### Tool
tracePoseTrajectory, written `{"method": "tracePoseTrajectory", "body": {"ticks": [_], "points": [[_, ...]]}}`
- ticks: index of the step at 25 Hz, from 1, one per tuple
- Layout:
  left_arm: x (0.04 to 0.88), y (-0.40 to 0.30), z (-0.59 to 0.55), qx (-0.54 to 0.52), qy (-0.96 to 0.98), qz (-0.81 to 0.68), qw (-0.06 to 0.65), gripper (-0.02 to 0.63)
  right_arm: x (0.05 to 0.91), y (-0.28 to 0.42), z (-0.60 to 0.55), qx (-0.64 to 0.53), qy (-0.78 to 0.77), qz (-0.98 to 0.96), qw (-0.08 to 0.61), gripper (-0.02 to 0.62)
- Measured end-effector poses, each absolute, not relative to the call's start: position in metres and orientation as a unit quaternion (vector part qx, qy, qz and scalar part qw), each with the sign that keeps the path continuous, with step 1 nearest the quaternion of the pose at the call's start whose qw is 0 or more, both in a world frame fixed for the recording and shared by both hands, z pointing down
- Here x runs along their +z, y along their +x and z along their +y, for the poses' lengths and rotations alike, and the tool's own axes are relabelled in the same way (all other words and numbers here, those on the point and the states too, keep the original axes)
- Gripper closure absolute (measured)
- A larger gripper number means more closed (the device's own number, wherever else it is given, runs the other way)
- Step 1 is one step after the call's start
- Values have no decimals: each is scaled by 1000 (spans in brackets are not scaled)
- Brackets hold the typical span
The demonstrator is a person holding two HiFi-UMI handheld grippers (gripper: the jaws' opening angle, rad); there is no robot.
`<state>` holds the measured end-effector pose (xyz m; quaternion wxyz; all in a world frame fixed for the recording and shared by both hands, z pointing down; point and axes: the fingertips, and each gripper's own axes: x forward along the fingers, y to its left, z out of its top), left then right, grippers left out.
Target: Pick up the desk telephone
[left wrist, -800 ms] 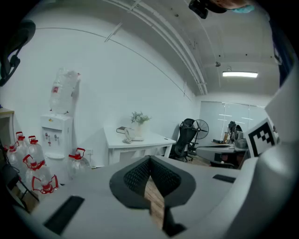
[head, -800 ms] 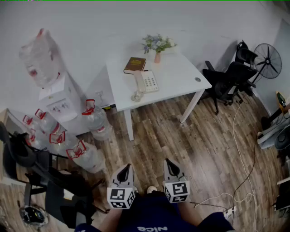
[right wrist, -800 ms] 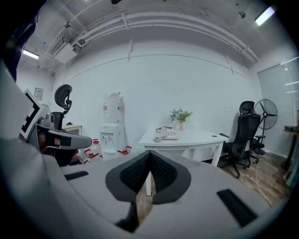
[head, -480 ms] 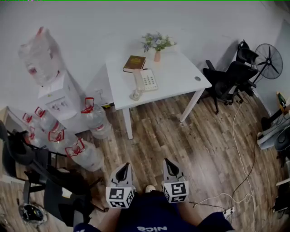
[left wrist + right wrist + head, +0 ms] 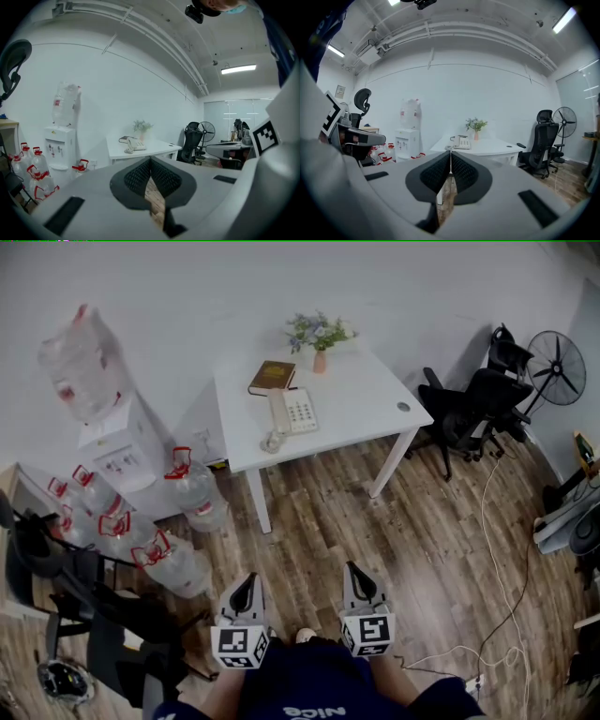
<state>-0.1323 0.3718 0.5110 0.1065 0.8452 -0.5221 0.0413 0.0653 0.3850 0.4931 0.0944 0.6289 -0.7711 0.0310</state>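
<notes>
At the left of the head view a boxy white water dispenser [image 5: 117,442] carries an upturned clear bottle, with round clear water jugs [image 5: 178,559] and their red handles lying on the plank floor below. At the lower middle the left claw [image 5: 247,581] is closed on nothing. Its own view shows the ribbed black pads meeting at the tip, with only floor showing in the slit beneath. Well beyond it, the white tabletop [image 5: 361,395] bears a brown book [image 5: 272,376]. Just in front of the book is the desk telephone [image 5: 292,412], pale, with its handset along the left side. Only the head view shows its keypad; the gripper views give it small and side-on. A small vase of flowers [image 5: 320,338] stands at the back edge. The right claw [image 5: 354,570] is likewise closed and empty. At the right are a black office chair [image 5: 473,404] and a round fan [image 5: 555,360]; things at the frame's edge are cut off.
</notes>
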Motion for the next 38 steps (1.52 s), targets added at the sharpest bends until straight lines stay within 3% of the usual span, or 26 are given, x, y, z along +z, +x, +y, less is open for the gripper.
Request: {"method": "tracePoseTrajectory", "body": {"ticks": [16,38], "points": [[506,-123,349,-1,842,-532,93,589,495,81,364,2,621,-778,95,572],[471,-138,156,-42,889,-454,41,589,459,47,205,-36,680,-729,71,572]]}}
